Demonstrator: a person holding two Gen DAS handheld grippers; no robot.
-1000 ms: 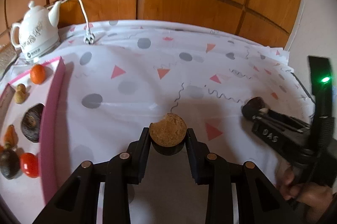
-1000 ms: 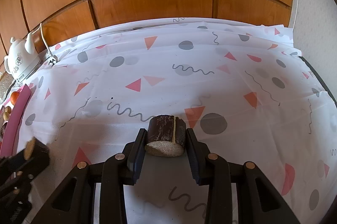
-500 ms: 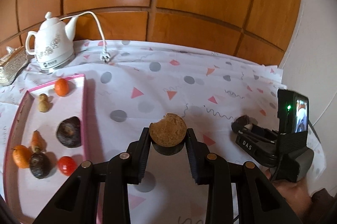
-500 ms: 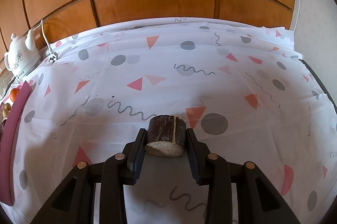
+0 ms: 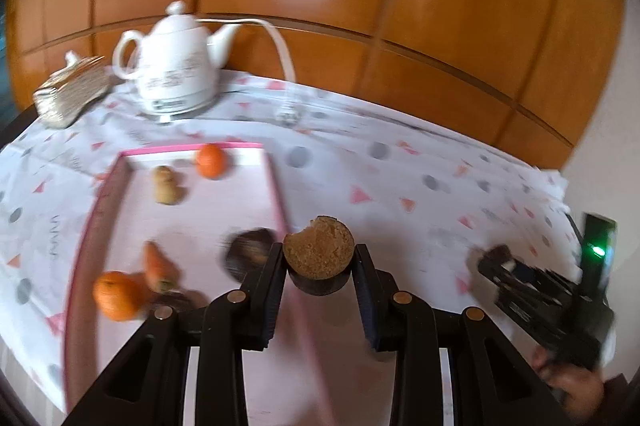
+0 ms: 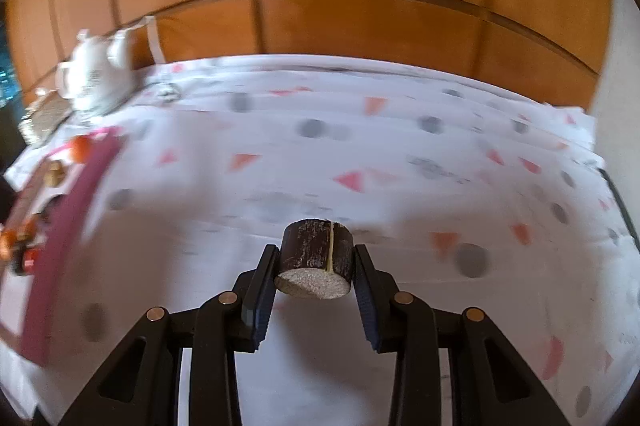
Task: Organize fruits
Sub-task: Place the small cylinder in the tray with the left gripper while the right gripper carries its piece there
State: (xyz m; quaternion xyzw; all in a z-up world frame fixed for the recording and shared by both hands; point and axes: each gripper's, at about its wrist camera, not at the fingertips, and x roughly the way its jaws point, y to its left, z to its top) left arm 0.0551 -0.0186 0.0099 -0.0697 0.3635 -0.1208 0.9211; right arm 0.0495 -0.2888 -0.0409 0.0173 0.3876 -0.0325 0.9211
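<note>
From the left wrist we see our left tongs (image 5: pixel 319 262) clamped on a brown chunk (image 5: pixel 319 251) above the edge of the pink tray (image 5: pixel 276 186) — oranges (image 5: pixel 211 160), a carrot (image 5: pixel 157 264) and a kettle (image 5: pixel 172 66) show clearly here. The right wrist view shows our right tongs (image 6: pixel 314 272) gripping a dark cut piece (image 6: pixel 316 258) above the counter (image 6: pixel 400 186) — the tray sits far left. Any writing is too blurred to read.

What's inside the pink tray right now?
In the pink tray: two oranges, a knobbly tan piece, a carrot-like piece and a dark round fruit. The left gripper covers its near corner.
</note>
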